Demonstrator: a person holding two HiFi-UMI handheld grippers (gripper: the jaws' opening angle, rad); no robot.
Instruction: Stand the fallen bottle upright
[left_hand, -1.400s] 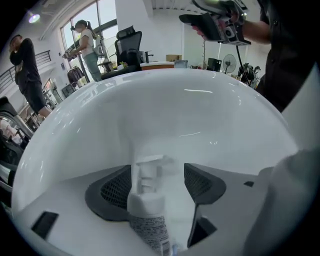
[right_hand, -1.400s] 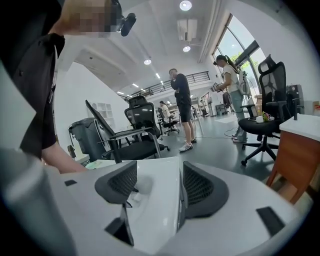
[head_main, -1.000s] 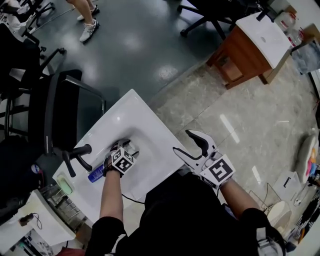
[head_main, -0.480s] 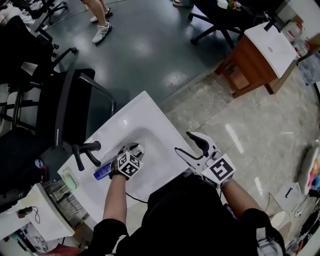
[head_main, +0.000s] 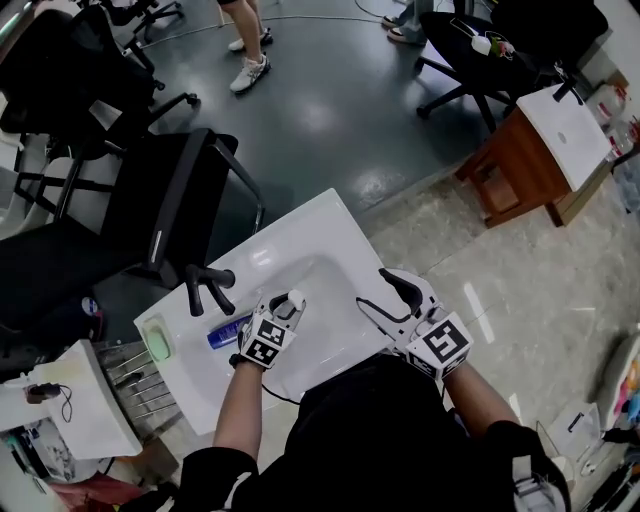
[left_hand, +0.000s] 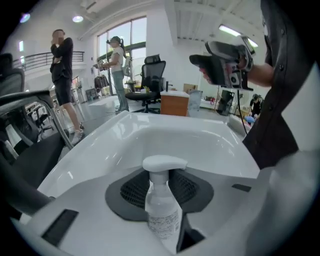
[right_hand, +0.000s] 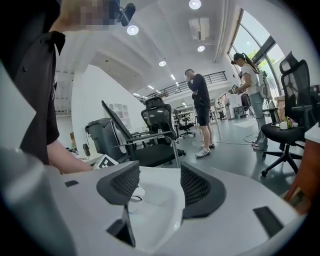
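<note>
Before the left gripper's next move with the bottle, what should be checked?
1. Grip: jaws of the left gripper, which have just been closing, pinch the clear bottle: ok.
2. Bottle base lifted free of the sink: cannot tell.
3. Spare hand: the right gripper is open and holds nothing: ok.
4. Clutter: the blue bottle lies on the rim, apart from the left gripper: ok.

left gripper (head_main: 286, 308) jaws just closing on bottle (left_hand: 162, 212) (angled down); right gripper (head_main: 377, 292) spread

Two bottles: clear bottle (left_hand: 162, 210), blue bottle (head_main: 228, 330). Two claws: left claw (head_main: 284, 310), right claw (head_main: 375, 291). Two sinks: near sink (head_main: 320, 225), far sink (head_main: 572, 122). One green dish (head_main: 157, 341).
</note>
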